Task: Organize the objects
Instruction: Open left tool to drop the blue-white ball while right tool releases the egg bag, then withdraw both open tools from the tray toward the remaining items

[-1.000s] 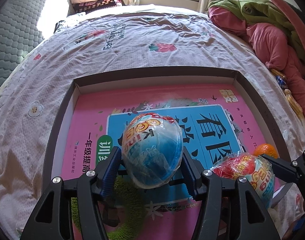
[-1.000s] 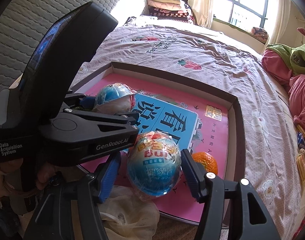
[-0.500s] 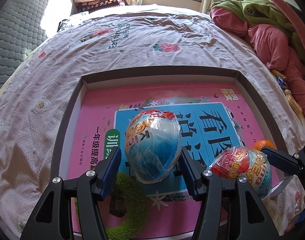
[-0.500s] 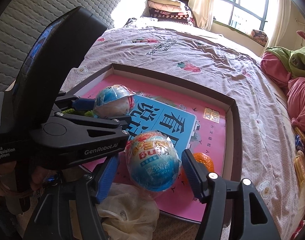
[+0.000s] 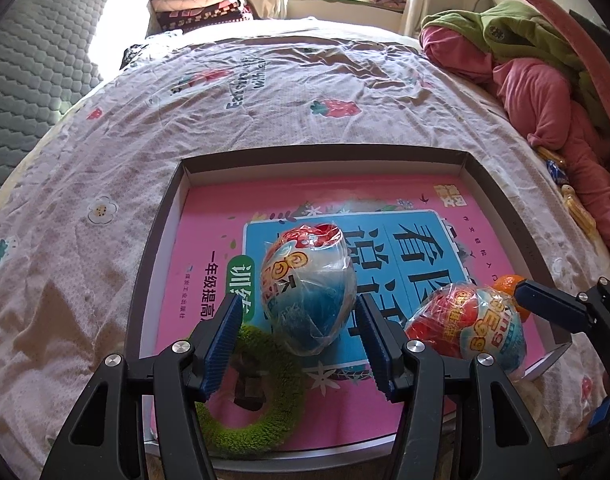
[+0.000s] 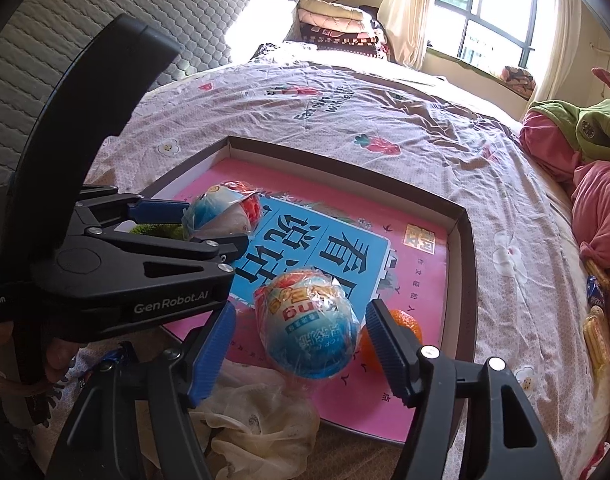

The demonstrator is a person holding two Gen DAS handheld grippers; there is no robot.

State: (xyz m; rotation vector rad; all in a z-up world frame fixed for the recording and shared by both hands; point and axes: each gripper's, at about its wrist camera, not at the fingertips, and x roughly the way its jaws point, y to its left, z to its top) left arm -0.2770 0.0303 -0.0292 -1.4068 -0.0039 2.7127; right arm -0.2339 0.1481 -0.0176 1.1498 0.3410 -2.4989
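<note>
Both grippers have backed off since a second ago: the left gripper [image 5: 297, 344] now stands open with clear gaps around its wrapped egg toy [image 5: 308, 288], which rests mid-tray on the pink book [image 5: 209, 232], and the right gripper [image 6: 299, 350], jaws just opening, no longer presses the second egg toy [image 6: 307, 324] near the tray [image 5: 501, 200] front edge. Round and unheld, either egg could roll, the second off the near edge beside the orange [image 6: 411, 322]. Only the left view shows the green ring [image 5: 261, 412] fully; only the right shows the crumpled bag [image 6: 261, 420] outside the tray.
</note>
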